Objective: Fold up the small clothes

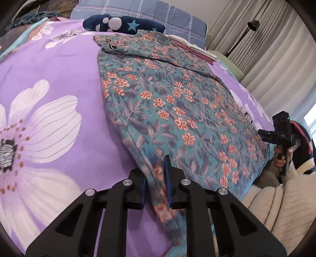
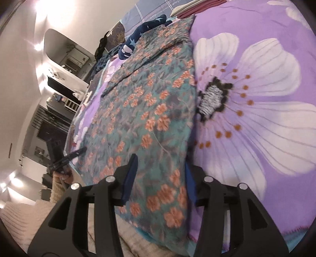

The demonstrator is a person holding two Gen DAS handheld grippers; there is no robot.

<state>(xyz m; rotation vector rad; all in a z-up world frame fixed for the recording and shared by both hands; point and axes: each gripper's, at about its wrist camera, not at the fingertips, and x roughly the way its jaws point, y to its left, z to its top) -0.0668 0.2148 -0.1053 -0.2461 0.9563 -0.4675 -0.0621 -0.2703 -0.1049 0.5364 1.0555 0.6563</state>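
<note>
A teal floral garment [image 1: 167,94] with orange flowers lies spread flat on a purple flowered bedspread [image 1: 59,83]. My left gripper [image 1: 156,174] is shut on the garment's near left hem corner, cloth pinched between its blue pads. In the right wrist view the garment [image 2: 142,102] runs away from me. My right gripper [image 2: 160,170] straddles the near right hem corner with its jaws wide apart, cloth between the pads but not pinched. The right gripper also shows in the left wrist view [image 1: 280,136], at the garment's right edge.
A navy star-patterned plush item [image 1: 122,24] and a blue plaid pillow [image 1: 158,11] lie at the bed's head. Folded white and pink clothes [image 1: 193,49] sit beyond the garment. A cream fleece cover [image 1: 276,207] lies at the near edge. Curtains and a floor lamp [image 1: 252,25] stand on the right.
</note>
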